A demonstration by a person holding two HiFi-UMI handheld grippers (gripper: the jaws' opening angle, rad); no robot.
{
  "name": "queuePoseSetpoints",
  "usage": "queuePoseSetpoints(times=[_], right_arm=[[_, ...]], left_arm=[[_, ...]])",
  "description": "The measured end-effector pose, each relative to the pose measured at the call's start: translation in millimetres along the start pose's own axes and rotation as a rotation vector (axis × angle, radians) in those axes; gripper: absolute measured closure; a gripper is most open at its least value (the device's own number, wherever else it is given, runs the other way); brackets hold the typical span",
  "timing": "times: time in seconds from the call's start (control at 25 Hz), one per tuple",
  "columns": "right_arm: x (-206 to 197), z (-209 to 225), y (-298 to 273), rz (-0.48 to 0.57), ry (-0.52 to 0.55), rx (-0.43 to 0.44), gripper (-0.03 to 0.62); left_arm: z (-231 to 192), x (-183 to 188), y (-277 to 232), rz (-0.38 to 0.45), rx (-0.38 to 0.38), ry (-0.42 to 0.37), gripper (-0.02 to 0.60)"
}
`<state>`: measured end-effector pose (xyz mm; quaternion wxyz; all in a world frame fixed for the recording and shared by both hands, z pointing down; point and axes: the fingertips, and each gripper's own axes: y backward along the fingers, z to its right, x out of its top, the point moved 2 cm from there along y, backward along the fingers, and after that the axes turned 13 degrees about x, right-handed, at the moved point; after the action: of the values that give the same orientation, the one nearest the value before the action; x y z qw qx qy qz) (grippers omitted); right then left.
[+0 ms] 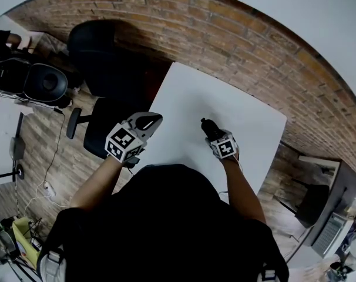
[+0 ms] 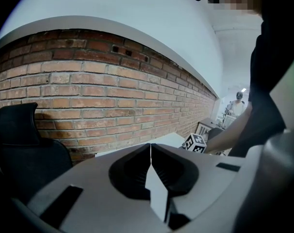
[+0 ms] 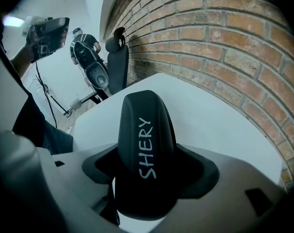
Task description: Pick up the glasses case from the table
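The black glasses case [image 3: 146, 149], printed SHERY in white, stands on end between the jaws of my right gripper [image 3: 144, 178], which is shut on it. In the head view the glasses case [image 1: 210, 128] shows as a dark shape sticking out of the right gripper [image 1: 216, 138], held above the white table [image 1: 190, 98]. My left gripper [image 1: 147, 121] hangs at the table's left edge, and in the left gripper view its jaws [image 2: 151, 166] meet with nothing between them.
A brick wall [image 1: 237, 40] runs along the table's far side. A black office chair [image 1: 98, 51] stands left of the table, over a wooden floor. A person [image 3: 86, 45] stands far off with equipment. A desk with a keyboard [image 1: 331, 228] sits at the right.
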<state>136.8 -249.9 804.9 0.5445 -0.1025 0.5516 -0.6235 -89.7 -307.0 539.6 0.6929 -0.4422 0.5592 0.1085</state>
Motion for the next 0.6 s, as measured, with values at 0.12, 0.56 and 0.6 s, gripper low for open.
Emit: queuePoseSetpoints(times=[0.12,0.56,0.6], right_arm=[[2.2,-1.5,9.6,0.016,0.003,-0.009,0.255],[14.7,-13.7,40.8,0.081,0.011,-0.008,0.255],[15.7,-14.9,43.8,0.091,0.010,-0.006,0.255]], left_arm=[[3.8,3.7,2.8,0.015,-0.004,-0.006,0.569],[17.0,7.5,10.7,0.037,-0.008,-0.010,0.569],[18.8,7.4,11.5,0.035,-0.008,-0.011,0.569]])
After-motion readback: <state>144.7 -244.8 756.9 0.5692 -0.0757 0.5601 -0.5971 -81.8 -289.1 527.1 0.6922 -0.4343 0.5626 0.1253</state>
